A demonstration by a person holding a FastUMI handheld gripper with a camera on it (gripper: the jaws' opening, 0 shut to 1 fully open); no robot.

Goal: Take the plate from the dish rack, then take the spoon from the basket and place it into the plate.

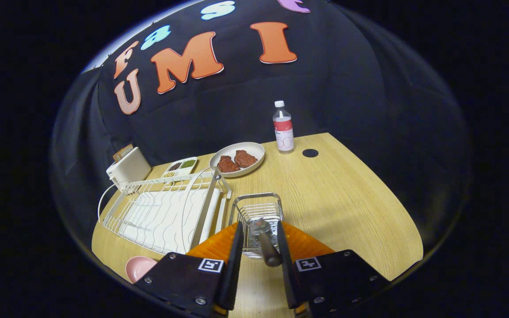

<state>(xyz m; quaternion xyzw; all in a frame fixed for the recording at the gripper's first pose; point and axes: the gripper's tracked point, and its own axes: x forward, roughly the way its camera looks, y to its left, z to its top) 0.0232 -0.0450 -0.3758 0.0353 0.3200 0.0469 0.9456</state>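
Spoon (264, 240), seemingly metal, between jaws.

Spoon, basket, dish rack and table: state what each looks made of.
Spoon, between the jaws above the basket: bare metal, dull grey sheen. Basket: thin metal wire, shiny, see-through grid. Dish rack: white-coated wire, probably metal, over a white tray that looks plastic. Table: pale wood grain, possibly laminate.

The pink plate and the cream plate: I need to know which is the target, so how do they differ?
The pink plate is empty; the cream plate holds two reddish-brown pieces of food. The pink plate lies near the gripper, beside the dish rack; the cream plate lies beyond the rack, near the bottle. Both rest flat on the table. The gripper's fingers press on the spoon.
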